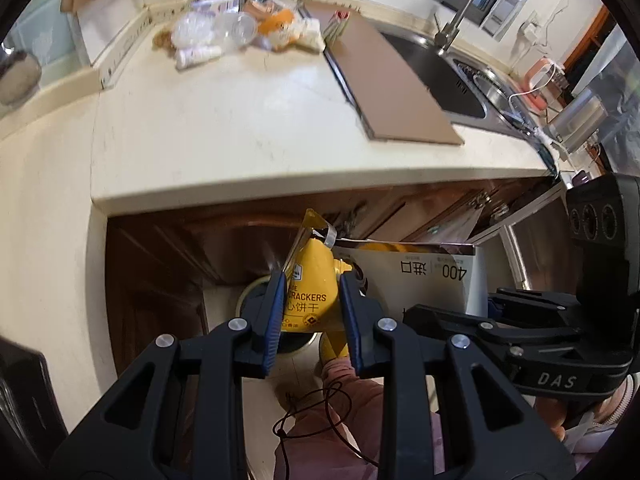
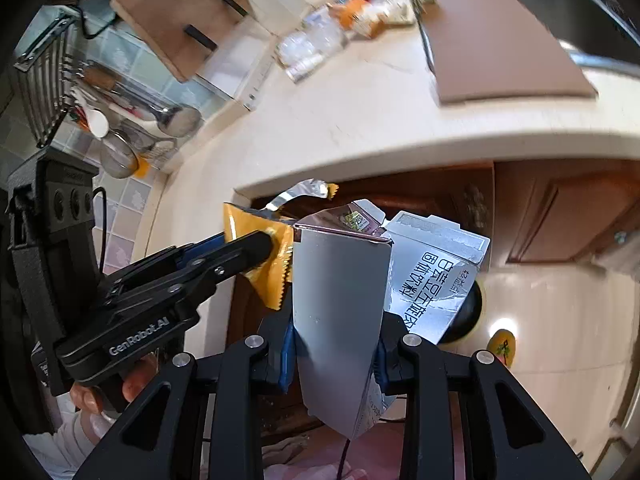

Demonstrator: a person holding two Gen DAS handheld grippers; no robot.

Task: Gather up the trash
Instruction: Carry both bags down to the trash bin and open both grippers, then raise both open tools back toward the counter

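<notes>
My left gripper [image 1: 312, 300] is shut on a yellow cracker wrapper [image 1: 310, 280], held below the counter edge over a round bin [image 1: 256, 288] on the floor. The wrapper also shows in the right wrist view [image 2: 272, 256], pinched by the left gripper [image 2: 268, 240]. My right gripper [image 2: 334, 344] is shut on a silver drink carton [image 2: 340, 312] with its torn top open, right beside the wrapper. The carton shows in the left wrist view [image 1: 424, 276], with the right gripper [image 1: 492, 308] behind it. The bin rim shows past the carton [image 2: 474, 312]. More trash [image 1: 240, 32] lies piled at the counter's back.
A cream counter [image 1: 240, 128] runs above, with a brown cutting board [image 1: 392, 80] beside a steel sink [image 1: 452, 80] and faucet [image 1: 464, 12]. Brown cabinet doors [image 2: 560, 212] stand under the counter. A utensil rack [image 2: 60, 80] hangs at the left wall. The floor [image 2: 560, 340] is pale tile.
</notes>
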